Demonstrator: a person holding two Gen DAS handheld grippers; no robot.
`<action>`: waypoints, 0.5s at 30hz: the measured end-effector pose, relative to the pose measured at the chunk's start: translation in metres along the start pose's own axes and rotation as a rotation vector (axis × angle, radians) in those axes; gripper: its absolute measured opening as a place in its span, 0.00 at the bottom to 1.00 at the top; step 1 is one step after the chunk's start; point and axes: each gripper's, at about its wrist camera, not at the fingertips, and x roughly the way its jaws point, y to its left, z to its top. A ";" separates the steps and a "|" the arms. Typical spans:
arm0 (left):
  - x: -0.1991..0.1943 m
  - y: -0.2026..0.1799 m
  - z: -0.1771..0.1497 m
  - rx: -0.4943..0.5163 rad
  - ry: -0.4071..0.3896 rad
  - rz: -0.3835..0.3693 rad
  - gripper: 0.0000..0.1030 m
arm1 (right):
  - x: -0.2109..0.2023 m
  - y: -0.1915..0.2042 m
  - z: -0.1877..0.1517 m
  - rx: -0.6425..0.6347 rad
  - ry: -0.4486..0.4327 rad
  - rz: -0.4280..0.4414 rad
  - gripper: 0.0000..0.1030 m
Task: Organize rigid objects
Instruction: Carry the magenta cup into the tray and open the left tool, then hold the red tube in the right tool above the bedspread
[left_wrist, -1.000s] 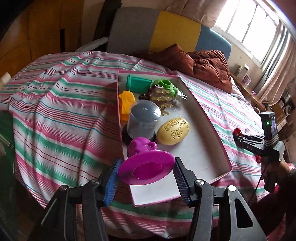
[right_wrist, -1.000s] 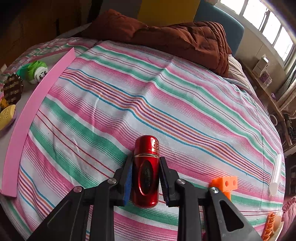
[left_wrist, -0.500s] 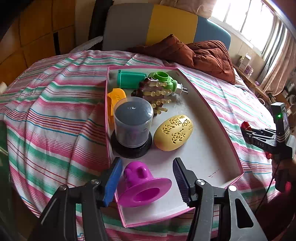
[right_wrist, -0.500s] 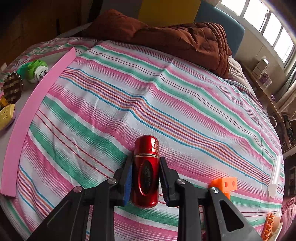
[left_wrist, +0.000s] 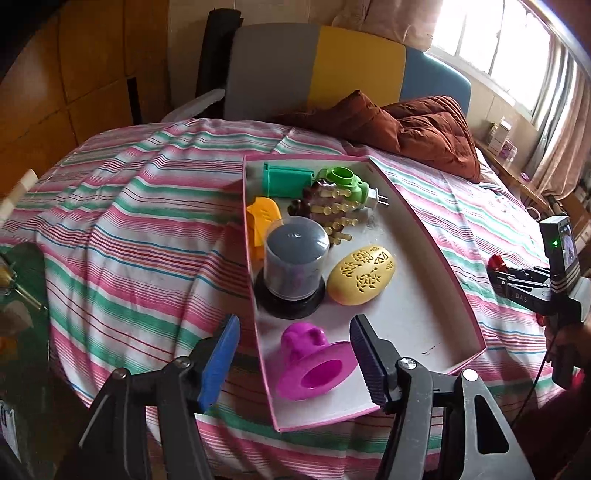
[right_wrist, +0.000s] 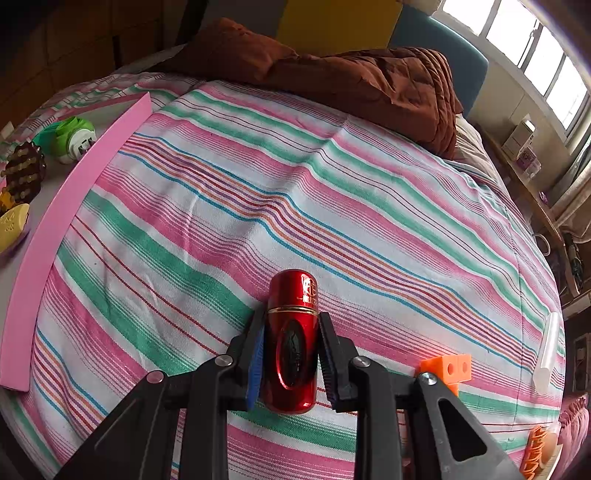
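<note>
pink tray (left_wrist: 436, 236) crowded along its left side, right half bare, striped bedspread (right_wrist: 332, 206) beyond open

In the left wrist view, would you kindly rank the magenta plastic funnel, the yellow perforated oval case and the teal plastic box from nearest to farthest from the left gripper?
1. Magenta plastic funnel: between the open left gripper fingers, tray's near end.
2. Yellow perforated oval case: mid-tray, right.
3. Teal plastic box: tray's far end.

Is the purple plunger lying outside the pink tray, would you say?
No, the purple plunger lies inside the pink tray, near its front edge.
</note>
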 end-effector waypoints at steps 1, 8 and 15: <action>-0.001 0.000 0.000 0.002 -0.004 0.004 0.61 | 0.000 0.000 0.000 0.000 0.000 0.000 0.26; -0.008 -0.001 -0.001 0.010 -0.016 0.019 0.61 | -0.002 0.003 -0.001 -0.012 -0.003 -0.013 0.26; -0.012 -0.008 -0.001 0.034 -0.026 0.024 0.61 | -0.005 0.006 -0.004 -0.021 -0.004 -0.020 0.26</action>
